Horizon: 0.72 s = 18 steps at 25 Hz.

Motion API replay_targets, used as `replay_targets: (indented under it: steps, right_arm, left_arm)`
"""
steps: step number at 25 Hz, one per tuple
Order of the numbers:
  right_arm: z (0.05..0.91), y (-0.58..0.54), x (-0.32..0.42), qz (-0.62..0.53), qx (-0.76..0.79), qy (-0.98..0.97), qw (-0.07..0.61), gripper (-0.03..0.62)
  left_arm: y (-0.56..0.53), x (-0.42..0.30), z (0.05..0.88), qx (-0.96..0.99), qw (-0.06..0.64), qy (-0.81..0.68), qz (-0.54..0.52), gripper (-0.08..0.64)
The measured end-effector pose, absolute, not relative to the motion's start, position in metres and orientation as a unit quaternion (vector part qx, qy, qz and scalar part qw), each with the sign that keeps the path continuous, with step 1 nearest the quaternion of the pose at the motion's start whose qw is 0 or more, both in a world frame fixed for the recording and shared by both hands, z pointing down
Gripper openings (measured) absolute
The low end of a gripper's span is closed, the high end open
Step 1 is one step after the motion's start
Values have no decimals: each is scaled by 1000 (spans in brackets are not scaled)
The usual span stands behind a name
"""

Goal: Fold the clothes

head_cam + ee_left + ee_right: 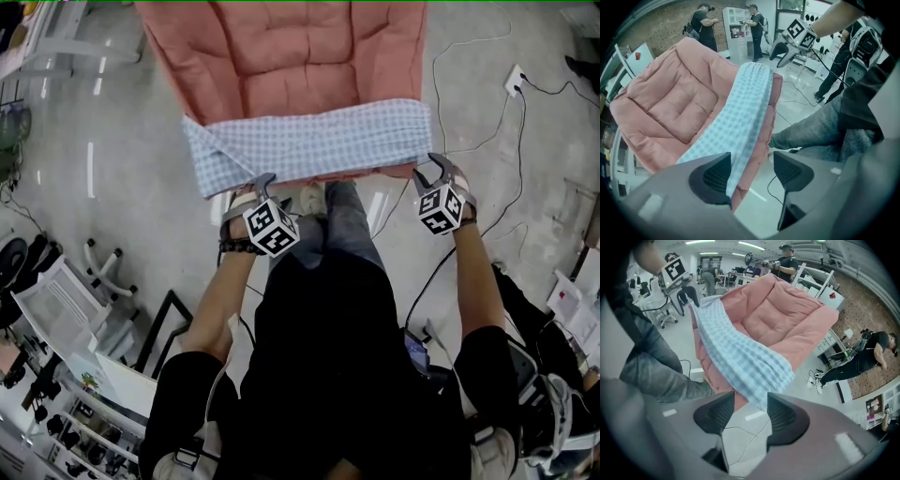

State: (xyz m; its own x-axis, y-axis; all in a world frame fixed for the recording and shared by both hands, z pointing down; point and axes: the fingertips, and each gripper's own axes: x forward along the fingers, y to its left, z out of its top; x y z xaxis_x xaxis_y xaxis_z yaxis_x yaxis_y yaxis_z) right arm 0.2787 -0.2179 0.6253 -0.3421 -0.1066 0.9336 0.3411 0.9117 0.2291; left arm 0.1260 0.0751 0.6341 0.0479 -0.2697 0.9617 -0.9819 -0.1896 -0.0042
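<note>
Now left gripper (pixel 263 180) and right gripper (pixel 433 167) gape, released, beside checked cloth (pixel 309 141) on pink cushion (pixel 291 56); cables (pixel 434 94) nearby.

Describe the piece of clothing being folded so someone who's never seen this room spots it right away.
Find the big salmon-pink quilted cushion at the top of the head view. Draped along its near edge is a garment folded into a long band. It is the only light-blue-and-white checked fabric there.

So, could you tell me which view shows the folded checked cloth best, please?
The head view: the checked cloth lies full-length across the front edge of the pink cushion. The left gripper view and right gripper view each see it end-on, foreshortened.
</note>
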Motion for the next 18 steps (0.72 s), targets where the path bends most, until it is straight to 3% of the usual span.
replay_targets:
  steps: [11,18]
  right_arm:
    - [625,-171,236,-149,-73,-844,511,202]
    - [651,-139,214,-114,-91,-849,508,190]
  left_arm:
    - [74,120,678,593,413,-551,418,290]
    - [73,114,704,591,416,-570,391,291]
